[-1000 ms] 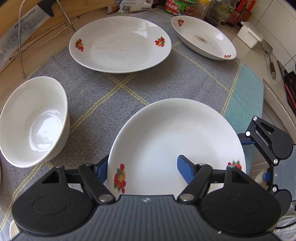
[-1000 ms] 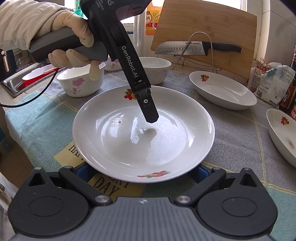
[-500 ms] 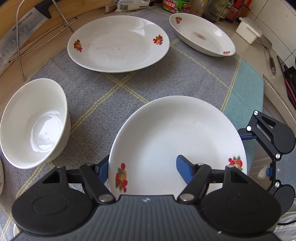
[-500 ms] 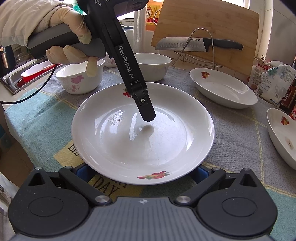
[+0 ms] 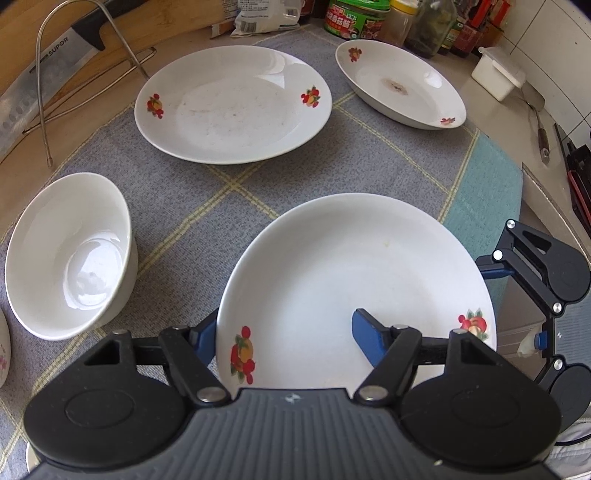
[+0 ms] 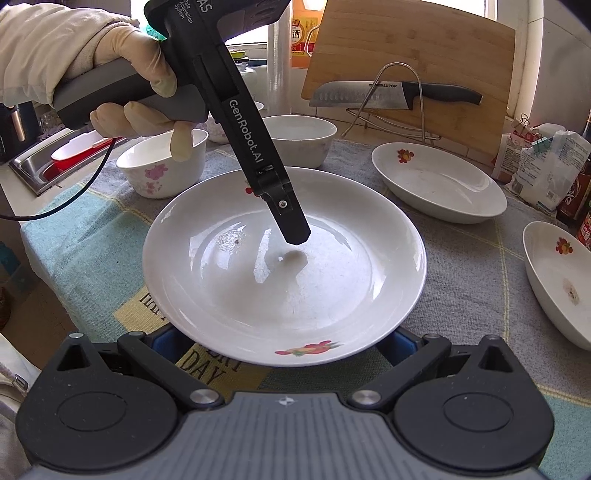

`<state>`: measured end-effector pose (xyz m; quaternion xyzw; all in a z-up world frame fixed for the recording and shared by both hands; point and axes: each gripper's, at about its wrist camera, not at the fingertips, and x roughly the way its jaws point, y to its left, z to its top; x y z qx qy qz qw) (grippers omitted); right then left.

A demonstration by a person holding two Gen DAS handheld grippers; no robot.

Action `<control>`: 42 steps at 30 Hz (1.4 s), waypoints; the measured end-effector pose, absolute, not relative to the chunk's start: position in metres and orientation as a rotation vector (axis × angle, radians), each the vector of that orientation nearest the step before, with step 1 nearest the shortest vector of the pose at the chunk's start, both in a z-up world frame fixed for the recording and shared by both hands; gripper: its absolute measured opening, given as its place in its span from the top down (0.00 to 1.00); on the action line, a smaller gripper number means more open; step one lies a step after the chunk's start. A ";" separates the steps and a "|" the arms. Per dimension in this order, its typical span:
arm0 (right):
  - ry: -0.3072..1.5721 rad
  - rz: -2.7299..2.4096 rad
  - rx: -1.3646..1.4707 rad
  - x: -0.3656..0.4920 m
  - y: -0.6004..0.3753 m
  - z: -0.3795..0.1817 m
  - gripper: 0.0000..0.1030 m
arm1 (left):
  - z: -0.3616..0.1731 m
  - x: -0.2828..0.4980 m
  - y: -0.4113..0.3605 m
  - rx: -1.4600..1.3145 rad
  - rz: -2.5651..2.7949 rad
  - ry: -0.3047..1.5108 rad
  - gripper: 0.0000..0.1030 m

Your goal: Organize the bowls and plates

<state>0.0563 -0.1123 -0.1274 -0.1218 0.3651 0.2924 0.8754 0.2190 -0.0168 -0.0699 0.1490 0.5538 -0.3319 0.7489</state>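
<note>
A white plate with fruit motifs (image 5: 354,273) (image 6: 284,291) lies at the front corner of the cloth. My left gripper (image 5: 286,334) is open and straddles its rim: one blue pad (image 5: 203,332) is tucked under the outer edge, while the other finger (image 6: 286,218) hovers just above the plate's inside without touching. My right gripper (image 6: 286,339) (image 5: 517,304) stands open at the opposite rim, its fingers spread wide and low beneath the edge. Farther back are a second flat plate (image 5: 232,105) (image 6: 439,184), a deep plate (image 5: 400,85) (image 6: 557,284) and a plain white bowl (image 5: 70,254) (image 6: 299,138).
A pink-flowered bowl (image 6: 162,162) stands behind the gloved hand (image 6: 140,74). A knife on a wire rack (image 6: 399,92) leans against a cutting board (image 6: 406,48). Jars (image 5: 354,18) and bags line the back. A sink (image 6: 37,162) lies to the left, and the table edge (image 5: 543,199) is close by.
The left gripper has drifted slightly, so the far plates and bowl sit a little lower in its view. The near plate and the right gripper have stayed put.
</note>
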 end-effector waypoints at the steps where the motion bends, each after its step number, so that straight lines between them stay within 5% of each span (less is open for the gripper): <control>1: 0.761 0.612 -0.257 0.057 -0.114 -0.127 0.00 | -0.069 0.219 -0.019 0.325 -0.723 1.210 0.30; 42: 0.720 0.572 -0.272 0.113 -0.258 -0.098 0.00 | -0.042 0.283 -0.177 0.369 -0.737 1.159 0.30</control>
